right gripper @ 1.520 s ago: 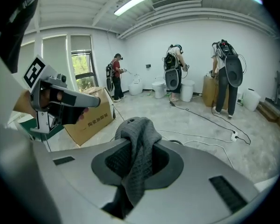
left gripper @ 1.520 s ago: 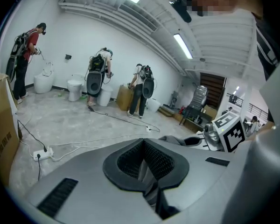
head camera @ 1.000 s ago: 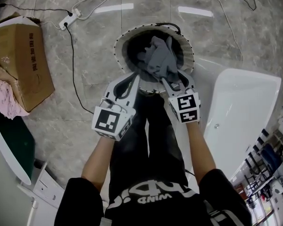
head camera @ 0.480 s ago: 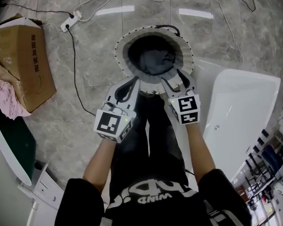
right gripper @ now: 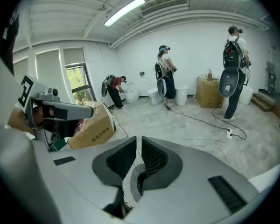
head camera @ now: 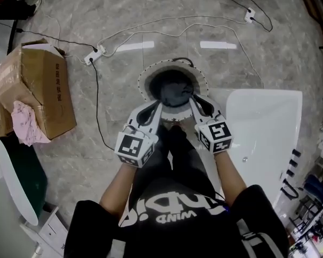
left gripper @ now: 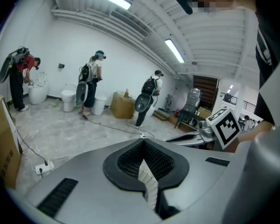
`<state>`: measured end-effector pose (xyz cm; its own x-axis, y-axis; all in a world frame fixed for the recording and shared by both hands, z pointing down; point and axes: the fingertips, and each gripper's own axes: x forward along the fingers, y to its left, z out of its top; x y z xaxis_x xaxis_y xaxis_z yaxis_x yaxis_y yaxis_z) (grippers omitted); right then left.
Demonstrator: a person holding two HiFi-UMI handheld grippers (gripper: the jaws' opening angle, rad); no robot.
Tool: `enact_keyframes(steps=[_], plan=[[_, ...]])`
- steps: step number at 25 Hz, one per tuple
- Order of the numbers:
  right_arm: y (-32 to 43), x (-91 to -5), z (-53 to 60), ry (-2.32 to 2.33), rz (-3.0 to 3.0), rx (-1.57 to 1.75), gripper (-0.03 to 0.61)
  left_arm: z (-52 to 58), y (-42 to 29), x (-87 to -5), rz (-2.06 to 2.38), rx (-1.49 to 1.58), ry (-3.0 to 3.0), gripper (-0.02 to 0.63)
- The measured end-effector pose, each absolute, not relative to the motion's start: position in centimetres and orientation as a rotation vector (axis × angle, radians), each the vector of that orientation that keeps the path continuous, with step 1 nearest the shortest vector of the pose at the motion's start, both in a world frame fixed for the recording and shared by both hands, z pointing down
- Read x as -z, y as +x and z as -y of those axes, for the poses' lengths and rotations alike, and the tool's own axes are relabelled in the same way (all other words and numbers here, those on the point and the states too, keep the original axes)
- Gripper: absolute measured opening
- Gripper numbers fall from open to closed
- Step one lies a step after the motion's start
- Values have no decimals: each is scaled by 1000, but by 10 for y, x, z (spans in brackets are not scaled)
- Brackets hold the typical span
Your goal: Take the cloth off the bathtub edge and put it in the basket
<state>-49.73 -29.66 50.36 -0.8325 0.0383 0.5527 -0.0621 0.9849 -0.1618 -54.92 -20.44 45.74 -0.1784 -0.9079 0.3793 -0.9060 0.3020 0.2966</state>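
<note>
Tool at right [head camera: 191, 99] just closed, empty (left [head camera: 160, 105] shut).

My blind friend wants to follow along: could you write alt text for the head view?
Seen from above, a person holds the left gripper and right gripper, both empty, over a round basket with the dark cloth inside; the right one's jaws have just been closing on nothing. A white bathtub stands at right, a cardboard box at left.
</note>
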Motion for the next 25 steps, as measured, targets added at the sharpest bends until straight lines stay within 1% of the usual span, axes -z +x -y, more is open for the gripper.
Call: enact_keyframes(steps=[1,3,12,18,25], plan=[[-496,-485,297,25,2573,-246,29,204,-548,-442,2100,2,1625,11],[-491,-450,297,42,2624,-289,14,203,-543,-414,2110,13,1649,11],[-461,-329,285,45,2841,-175,14,198,-517,-325,2143,36,1785,11],[-440,-306,273,51,2936,-168,14,180,-511,-304,2220,37,1805,11],[-448,-301,262,36,2974,-173,14,165,-514,-309,2255,22,1774,11]])
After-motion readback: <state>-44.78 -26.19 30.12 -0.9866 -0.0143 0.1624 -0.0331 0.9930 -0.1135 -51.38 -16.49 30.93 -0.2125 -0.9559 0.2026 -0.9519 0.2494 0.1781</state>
